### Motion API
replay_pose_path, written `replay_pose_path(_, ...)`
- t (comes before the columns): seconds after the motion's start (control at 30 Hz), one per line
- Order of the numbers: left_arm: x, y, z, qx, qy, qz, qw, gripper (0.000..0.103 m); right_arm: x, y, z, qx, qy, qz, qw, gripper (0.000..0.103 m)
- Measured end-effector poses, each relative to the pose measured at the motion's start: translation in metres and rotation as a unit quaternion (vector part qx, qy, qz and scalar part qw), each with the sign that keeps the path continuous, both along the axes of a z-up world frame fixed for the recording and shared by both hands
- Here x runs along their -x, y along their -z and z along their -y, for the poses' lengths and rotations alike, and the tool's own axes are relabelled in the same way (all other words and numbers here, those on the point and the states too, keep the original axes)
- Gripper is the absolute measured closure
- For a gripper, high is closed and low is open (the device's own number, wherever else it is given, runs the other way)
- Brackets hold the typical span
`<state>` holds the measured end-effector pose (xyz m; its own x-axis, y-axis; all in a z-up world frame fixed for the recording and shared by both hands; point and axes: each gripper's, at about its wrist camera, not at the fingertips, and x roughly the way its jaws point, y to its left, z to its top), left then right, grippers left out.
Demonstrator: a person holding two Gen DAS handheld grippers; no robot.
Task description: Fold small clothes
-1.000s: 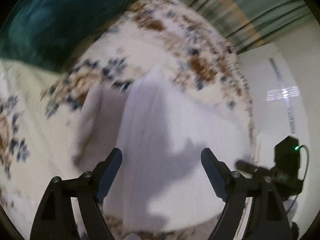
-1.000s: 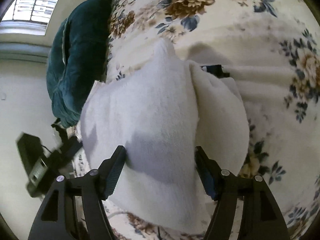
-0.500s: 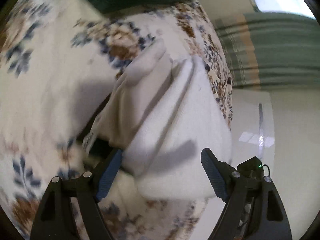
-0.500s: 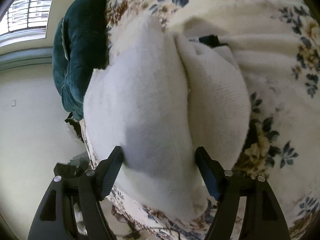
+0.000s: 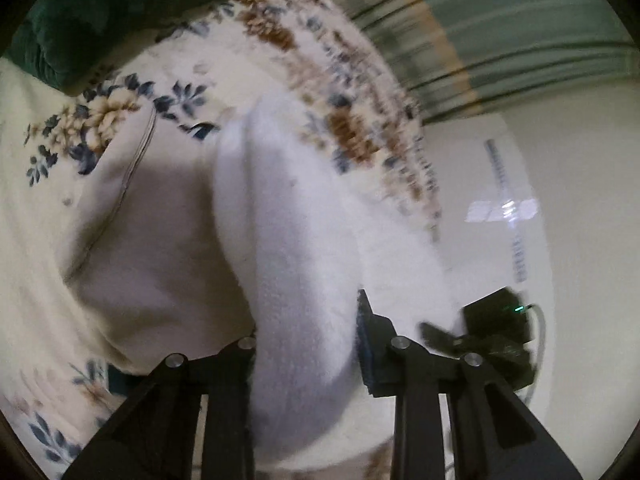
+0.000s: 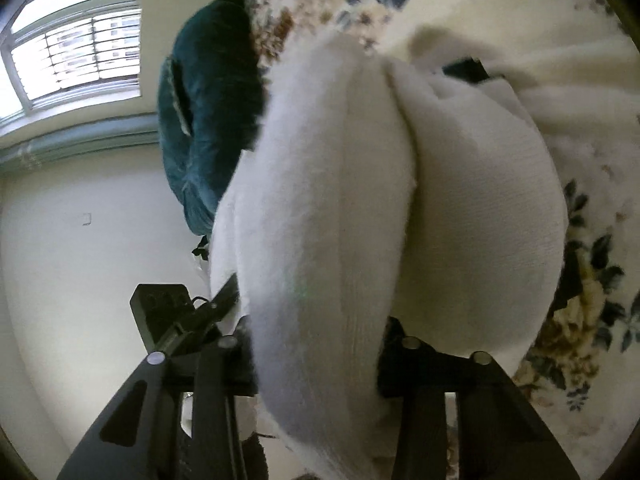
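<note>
A white knitted garment [image 5: 296, 248] lies bunched on a floral bedspread [image 5: 92, 120]. My left gripper [image 5: 306, 344] is shut on a thick fold of it, the cloth bulging up between the jaws. In the right wrist view the same white garment [image 6: 332, 220] fills the middle, and my right gripper [image 6: 316, 344] is shut on another fold of it. A second lobe of the garment [image 6: 488, 208] lies to the right. A cream cloth [image 5: 152, 240] lies beside the white fold on the left.
A dark green velvet cushion [image 5: 100, 12] sits at the back of the bed, also in the right wrist view [image 6: 208, 120]. The other gripper's black body [image 5: 496, 332] shows at the right, and at the left in the right wrist view [image 6: 164, 308]. A window [image 6: 72, 52] is in the wall.
Both grippers have closed from wide open onto folds of the white garment. The cloth now rises bunched between each pair of jaws.
</note>
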<state>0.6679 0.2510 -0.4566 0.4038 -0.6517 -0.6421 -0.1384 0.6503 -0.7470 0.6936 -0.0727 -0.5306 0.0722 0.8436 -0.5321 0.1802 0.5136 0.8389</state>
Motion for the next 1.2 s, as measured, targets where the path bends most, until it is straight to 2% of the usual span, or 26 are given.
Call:
replay_pose_path(0.17, -0.004, -0.039, -0.001, 0.008, -0.001, 0.012, 0.9999, 0.078, -0.004, -0.045, 0.007, -0.009, 0.011, 0.031, 0.999, 0.065)
replay_pose_path(0.33, -0.02, -0.088, -0.004, 0.02, -0.008, 0.049, 0.9985, 0.078, -0.018, -0.102, 0.005, -0.015, 0.015, 0.071, 0.997, 0.066)
replay_pose_path(0.47, -0.041, -0.137, -0.004, 0.002, -0.008, 0.088, 0.996, 0.078, -0.046, -0.149, 0.006, -0.028, 0.022, 0.105, 0.994, 0.066)
replay_pose_path(0.6, -0.062, -0.175, -0.007, -0.012, -0.007, 0.126, 0.992, 0.078, -0.072, -0.186, 0.001, -0.046, 0.029, 0.142, 0.988, 0.066)
replay_pose_path(0.7, -0.071, -0.19, -0.012, -0.035, -0.004, 0.149, 0.9883, 0.078, -0.085, -0.194, -0.005, -0.055, 0.034, 0.156, 0.986, 0.066)
replay_pose_path(0.77, -0.071, -0.18, -0.014, -0.057, 0.0, 0.149, 0.9872, 0.078, -0.087, -0.183, -0.011, -0.049, 0.032, 0.157, 0.986, 0.066)
replay_pose_path(0.83, -0.062, -0.151, -0.016, -0.067, 0.002, 0.127, 0.9897, 0.078, -0.081, -0.155, -0.016, -0.045, 0.03, 0.138, 0.989, 0.066)
replay_pose_path(0.9, -0.05, -0.116, -0.017, -0.072, 0.004, 0.099, 0.9924, 0.078, -0.065, -0.112, -0.018, -0.03, 0.021, 0.111, 0.993, 0.066)
replay_pose_path(0.97, -0.032, -0.066, -0.016, -0.075, 0.009, 0.057, 0.9955, 0.078, -0.048, -0.07, -0.017, -0.01, 0.017, 0.08, 0.997, 0.066)
replay_pose_path(1.1, 0.0, 0.022, -0.007, -0.096, 0.037, -0.018, 0.9945, 0.076, -0.006, 0.007, -0.012, 0.056, 0.001, 0.033, 0.998, 0.065)
replay_pose_path(1.13, 0.009, 0.036, -0.007, -0.091, 0.037, -0.024, 0.9948, 0.075, 0.0, 0.014, -0.011, 0.066, -0.003, 0.034, 0.997, 0.064)
replay_pose_path(1.2, 0.018, 0.042, -0.009, -0.076, 0.029, -0.024, 0.9964, 0.065, 0.012, 0.019, -0.01, 0.088, -0.008, 0.044, 0.995, 0.06)
